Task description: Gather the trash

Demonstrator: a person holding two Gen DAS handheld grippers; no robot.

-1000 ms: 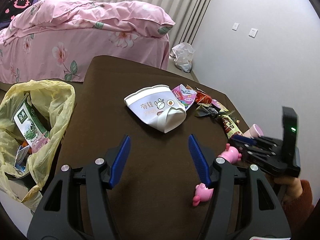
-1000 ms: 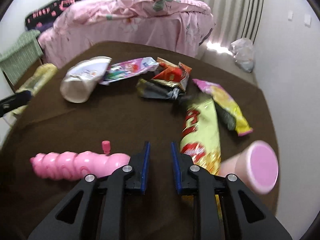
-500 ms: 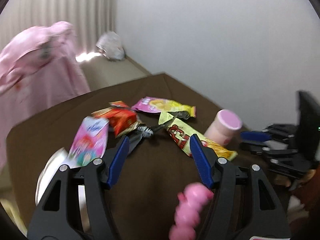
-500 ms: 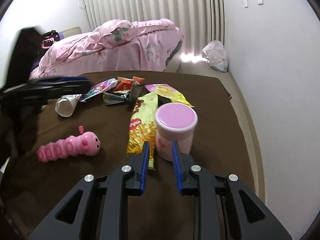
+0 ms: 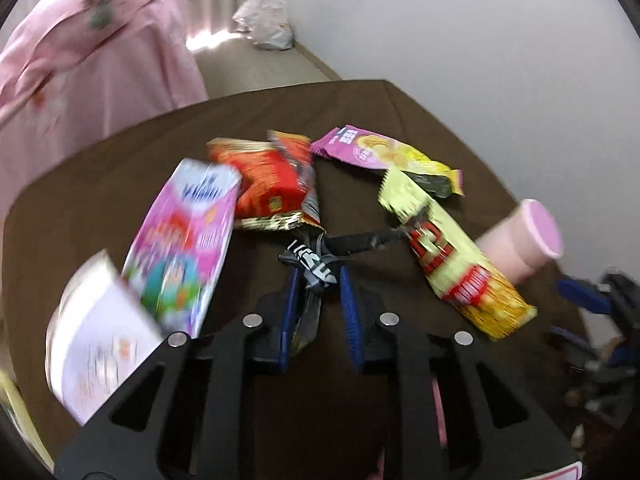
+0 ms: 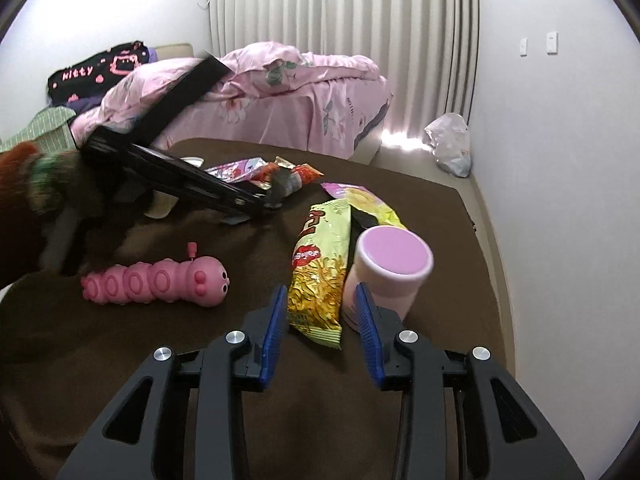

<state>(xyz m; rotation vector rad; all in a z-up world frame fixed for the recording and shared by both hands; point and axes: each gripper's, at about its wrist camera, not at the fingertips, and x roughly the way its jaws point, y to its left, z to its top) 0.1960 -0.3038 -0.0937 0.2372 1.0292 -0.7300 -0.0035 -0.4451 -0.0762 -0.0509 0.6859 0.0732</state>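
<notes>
Snack wrappers lie on the brown table (image 5: 100, 184). In the left wrist view my left gripper (image 5: 318, 280) has its jaws narrowed around a crumpled black wrapper (image 5: 316, 266); I cannot tell if they pinch it. Around it lie a pink packet (image 5: 184, 240), a red packet (image 5: 272, 188), a purple-yellow packet (image 5: 384, 152) and a long yellow noodle packet (image 5: 452, 256). In the right wrist view my right gripper (image 6: 322, 304) is open, its jaws either side of the near end of the yellow noodle packet (image 6: 320, 276). The left gripper also shows there (image 6: 276, 196).
A pink lidded cup (image 6: 390, 276) stands just right of the yellow packet. A pink caterpillar toy (image 6: 160, 284) lies to the left. A white paper cup (image 5: 100, 340) lies on its side. A pink bed (image 6: 280, 96) and a white plastic bag (image 6: 450, 144) lie beyond the table.
My left gripper swung from the yellow bag to the wrappers, moved in and narrowed around the black wrapper. My right gripper opened and neared the yellow noodle packet.
</notes>
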